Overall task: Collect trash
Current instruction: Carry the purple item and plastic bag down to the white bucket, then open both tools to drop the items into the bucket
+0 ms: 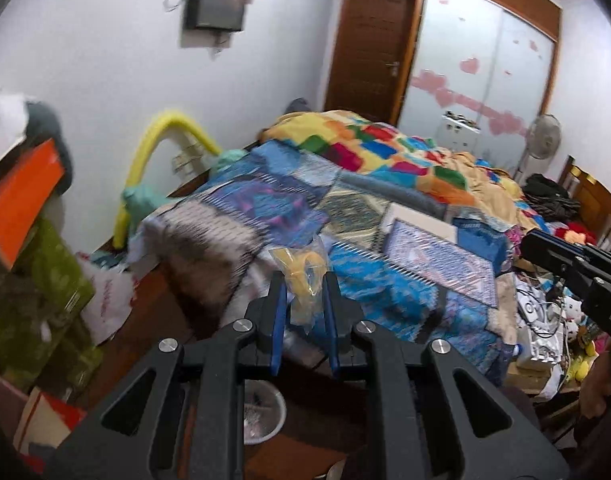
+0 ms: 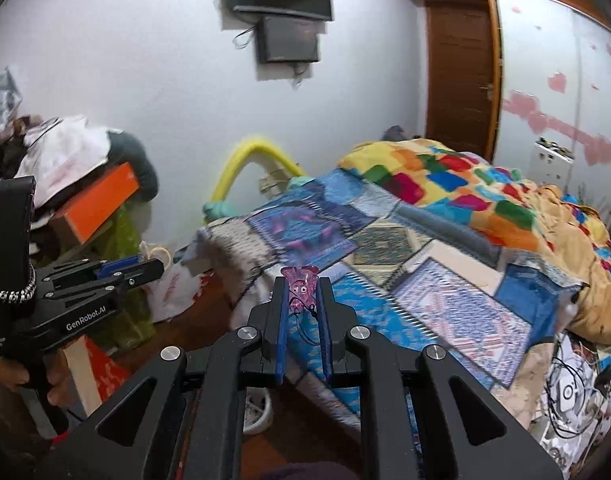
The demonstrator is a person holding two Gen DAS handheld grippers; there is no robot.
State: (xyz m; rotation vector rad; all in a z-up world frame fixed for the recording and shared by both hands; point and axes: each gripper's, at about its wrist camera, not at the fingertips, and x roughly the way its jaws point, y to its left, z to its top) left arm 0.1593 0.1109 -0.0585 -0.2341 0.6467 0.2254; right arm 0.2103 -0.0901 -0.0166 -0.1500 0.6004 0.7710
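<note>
My left gripper (image 1: 304, 286) is shut on a clear plastic bag with yellow pieces inside (image 1: 303, 276), held in the air above the floor beside the bed. My right gripper (image 2: 302, 286) is shut on a small pink wrapper with a face printed on it (image 2: 301, 288), held over the near corner of the bed. The left gripper also shows in the right wrist view (image 2: 145, 266) at the left, with the bag's tip sticking out. The right gripper's body shows at the right edge of the left wrist view (image 1: 577, 264). A white bin (image 1: 263, 410) stands on the floor below both grippers and also shows in the right wrist view (image 2: 259, 408).
A bed (image 1: 289, 200) with patchwork covers, a colourful quilt (image 1: 385, 148) and a spiral notebook (image 1: 437, 256) fills the middle. Boxes, an orange box (image 1: 21, 196) and bags pile up at the left. Cables and toys clutter the right. A wooden door (image 1: 369, 36) and wardrobe stand behind.
</note>
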